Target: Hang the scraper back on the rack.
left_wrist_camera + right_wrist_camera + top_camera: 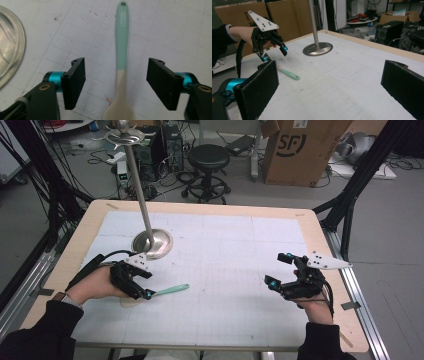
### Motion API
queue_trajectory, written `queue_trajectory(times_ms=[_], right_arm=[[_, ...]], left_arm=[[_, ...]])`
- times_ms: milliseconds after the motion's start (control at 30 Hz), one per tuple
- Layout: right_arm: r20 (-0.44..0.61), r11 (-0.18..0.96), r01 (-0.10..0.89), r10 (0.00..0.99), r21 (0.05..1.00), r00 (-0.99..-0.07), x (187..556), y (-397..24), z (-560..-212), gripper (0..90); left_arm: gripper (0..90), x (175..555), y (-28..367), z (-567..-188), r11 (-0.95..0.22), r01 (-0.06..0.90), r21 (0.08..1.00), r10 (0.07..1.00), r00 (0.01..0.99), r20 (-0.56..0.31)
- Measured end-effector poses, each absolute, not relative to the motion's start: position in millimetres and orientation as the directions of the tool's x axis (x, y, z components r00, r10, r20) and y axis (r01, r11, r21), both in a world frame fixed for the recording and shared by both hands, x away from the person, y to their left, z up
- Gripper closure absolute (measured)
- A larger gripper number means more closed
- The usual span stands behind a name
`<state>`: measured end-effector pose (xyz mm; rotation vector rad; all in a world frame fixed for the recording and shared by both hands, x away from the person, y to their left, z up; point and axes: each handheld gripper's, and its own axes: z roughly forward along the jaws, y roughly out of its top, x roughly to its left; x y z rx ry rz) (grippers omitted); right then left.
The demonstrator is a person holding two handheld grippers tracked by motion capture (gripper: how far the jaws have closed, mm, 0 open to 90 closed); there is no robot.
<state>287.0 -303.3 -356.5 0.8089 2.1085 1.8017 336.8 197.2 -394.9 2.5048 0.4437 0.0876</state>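
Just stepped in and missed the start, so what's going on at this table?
A person holds a two-jaw gripper in each hand over a white mat. The left gripper is poised over a spoon with a mint-green handle and a pale bowl, lying flat on the mat. Its jaws straddle the spoon's neck with a gap on both sides, so nothing is gripped yet. The right gripper hovers open on the other side, holding nothing. A metal stand with a round base rises just beyond the spoon.

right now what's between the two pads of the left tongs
The spoon lies on the mat between the open pads of the left tongs, neither pad touching it. The left gripper view shows this, with bare mat on each side.
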Motion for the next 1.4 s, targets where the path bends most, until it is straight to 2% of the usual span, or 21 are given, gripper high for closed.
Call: queue_trajectory(times_ms=[100,300,400,633,833,1067,1267,1400], right_arm=[[0.166,0.075,0.247,0.554,0.966,-0.816,286.2,-302.9,-355.8,0.5],[0.157,0.075,0.237,0.553,0.969,-0.818,286.1,-303.9,-354.6,0.5],[0.164,0.075,0.245,0.555,0.967,-0.816,286.2,-304.1,-355.2,0.5],[0.167,0.078,0.247,0.543,0.966,-0.823,286.8,-301.4,-355.8,0.5],[0.168,0.083,0.252,0.543,0.964,-0.823,287.5,-301.5,-356.8,0.5],[0.169,0.086,0.255,0.543,0.963,-0.823,287.7,-300.8,-357.5,0.5],[0.17,0.085,0.255,0.541,0.963,-0.824,287.4,-300.8,-357.4,0.5],[0.17,0.079,0.253,0.546,0.964,-0.82,287.5,-302.5,-357.1,0.5]], left_arm=[[36.6,336.5,192.1,-400.3,-0.801,0.31,0.513,0.35,0.936,-0.018],[51.4,335.0,187.0,-404.2,-0.837,0.308,0.452,0.333,0.942,-0.024],[54.9,334.3,186.0,-405.9,-0.859,0.307,0.409,0.326,0.945,-0.023],[68.0,334.1,181.2,-410.1,-0.889,0.281,0.362,0.298,0.955,-0.011],[75.7,331.7,170.5,-408.0,-0.925,0.236,0.296,0.252,0.968,0.015],[79.7,334.8,163.0,-406.7,-0.936,0.261,0.237,0.267,0.964,-0.005],[80.3,332.9,164.8,-406.5,-0.936,0.237,0.259,0.249,0.969,0.011],[80.3,334.2,172.2,-401.3,-0.914,0.267,0.306,0.289,0.957,0.027]])
